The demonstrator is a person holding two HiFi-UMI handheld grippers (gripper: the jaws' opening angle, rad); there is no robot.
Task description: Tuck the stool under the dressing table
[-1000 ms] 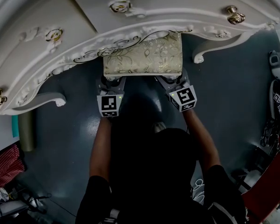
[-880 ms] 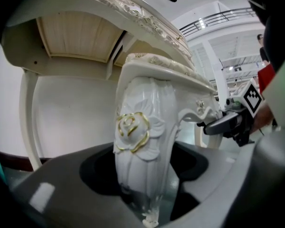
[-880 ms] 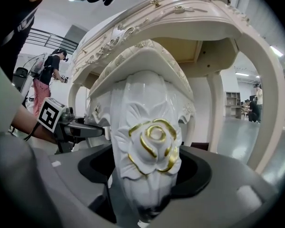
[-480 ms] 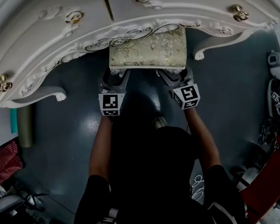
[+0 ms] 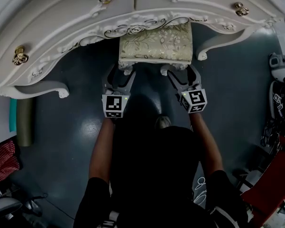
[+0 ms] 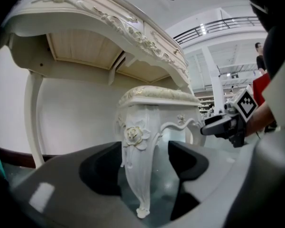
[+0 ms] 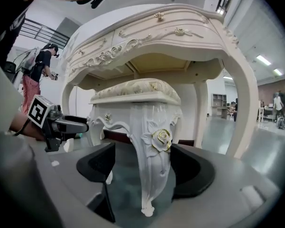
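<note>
Head view: stool (image 5: 156,42) partly under the dressing table (image 5: 85,13). Jaws of left gripper (image 5: 121,72) and right gripper (image 5: 181,75), just opened wide, each straddle a front leg (image 6: 138,165), unpinched. Likely rigid, weighty, glossy; grip legs high.

The stool (image 5: 156,42) has a seat of woven cloth with a pale gold flower pattern and a soft sheen. Its carved leg (image 7: 153,175) is glossy white lacquer with a gilded rose. The dressing table (image 5: 61,37) carries smooth white paint and shiny brass-coloured knobs (image 5: 240,8). The floor (image 5: 71,127) is dark, smooth and reflecting.
</note>
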